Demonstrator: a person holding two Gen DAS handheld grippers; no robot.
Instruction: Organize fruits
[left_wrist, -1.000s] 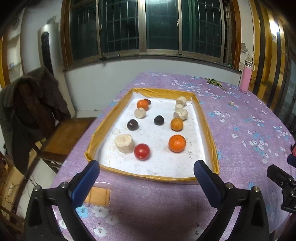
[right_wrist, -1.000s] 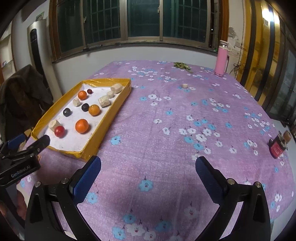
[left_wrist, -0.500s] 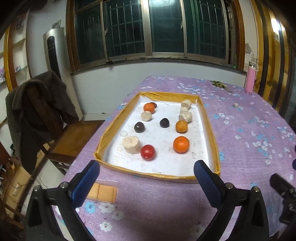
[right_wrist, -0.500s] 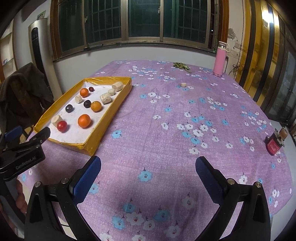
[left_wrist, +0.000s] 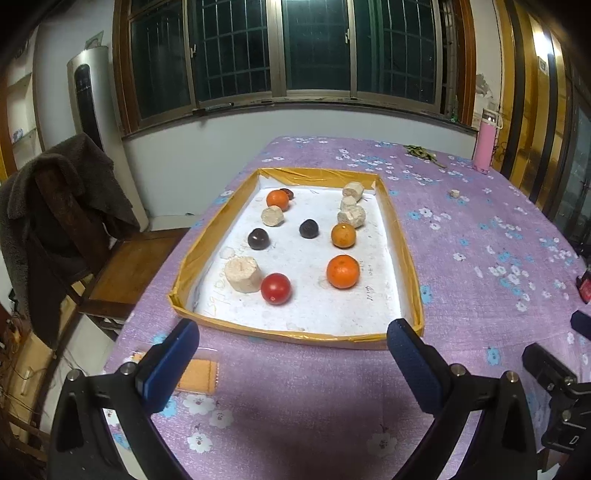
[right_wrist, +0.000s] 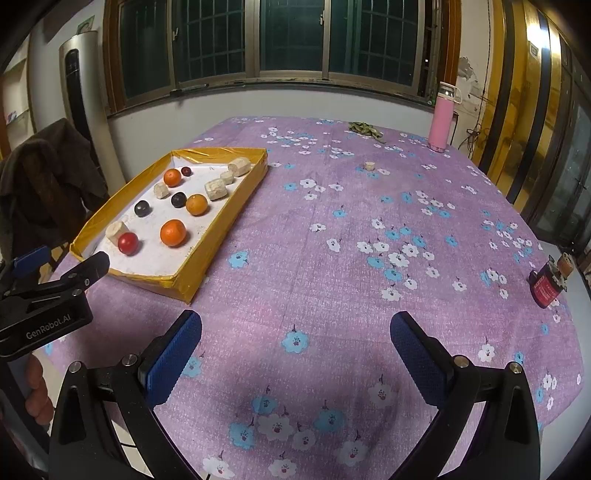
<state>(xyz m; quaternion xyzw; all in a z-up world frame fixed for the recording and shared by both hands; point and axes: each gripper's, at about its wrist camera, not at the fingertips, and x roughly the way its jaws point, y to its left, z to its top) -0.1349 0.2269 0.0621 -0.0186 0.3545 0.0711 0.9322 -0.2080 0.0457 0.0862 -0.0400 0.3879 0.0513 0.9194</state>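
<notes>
Both grippers have drawn back slightly and risen since the earlier frames, so the tray looks a little farther off. Left gripper (left_wrist: 291, 341) hangs spread wide and empty before the near edge of the tray (left_wrist: 295, 334), which sits by the bench's left edge. Right gripper (right_wrist: 295, 334) is likewise spread and empty over bare cloth. Fruits lie unmoved inside: a tomato (left_wrist: 276, 288) touching a pale chunk (left_wrist: 242, 274), oranges (left_wrist: 342, 271) toward the right wall, dark plums (left_wrist: 258, 238) mid-tray.
</notes>
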